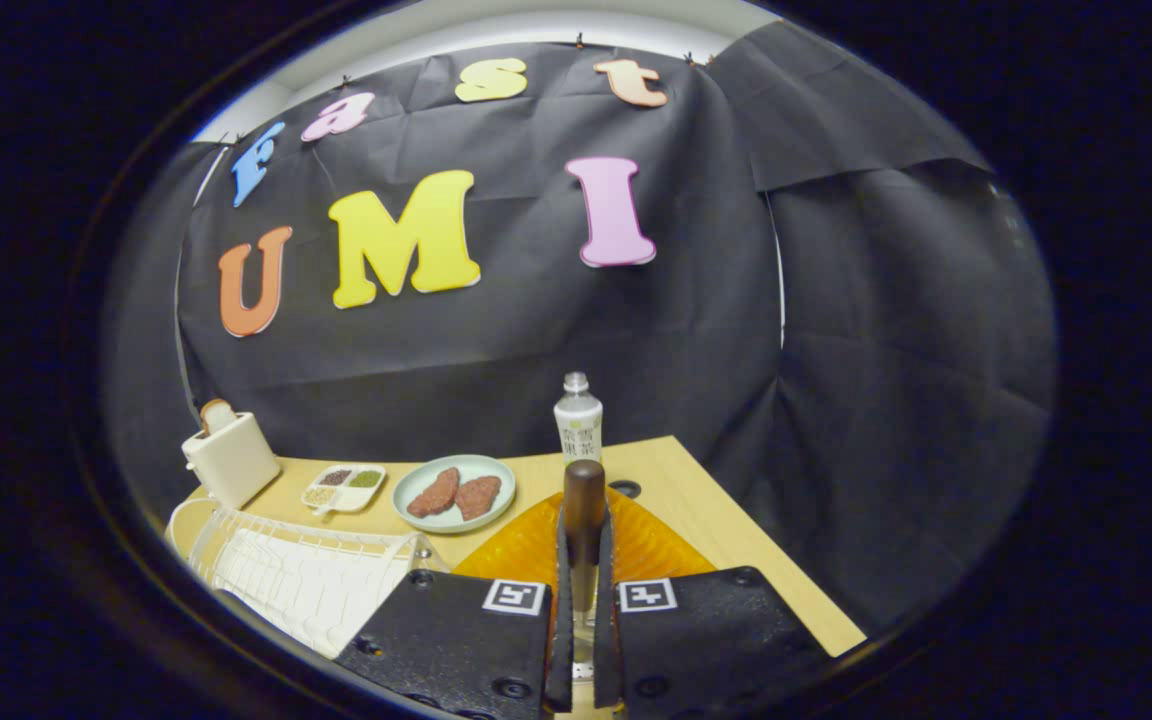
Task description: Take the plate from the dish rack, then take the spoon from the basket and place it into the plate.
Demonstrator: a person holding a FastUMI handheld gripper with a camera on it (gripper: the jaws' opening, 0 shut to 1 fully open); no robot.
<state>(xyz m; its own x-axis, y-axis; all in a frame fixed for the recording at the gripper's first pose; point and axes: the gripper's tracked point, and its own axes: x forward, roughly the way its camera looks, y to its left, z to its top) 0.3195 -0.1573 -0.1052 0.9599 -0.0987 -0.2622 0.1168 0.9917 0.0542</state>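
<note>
My gripper (584, 540) is shut on the spoon (584, 495). Its dark brown wooden handle sticks up between the fingers, and a bit of its metal shaft shows lower down between them. The bowl end is hidden below. An amber, ribbed plate (658, 550) lies flat on the wooden table (736, 540), right under and just beyond the fingers. The white wire dish rack (301, 580) stands to the left of the fingers and holds no plate.
Beyond the amber plate stand a clear bottle (577, 420) and a pale green plate (414, 482) with two pieces of meat. A small divided dish (344, 487) and a cream toaster (231, 458) sit further left. The table's edge runs off to the right.
</note>
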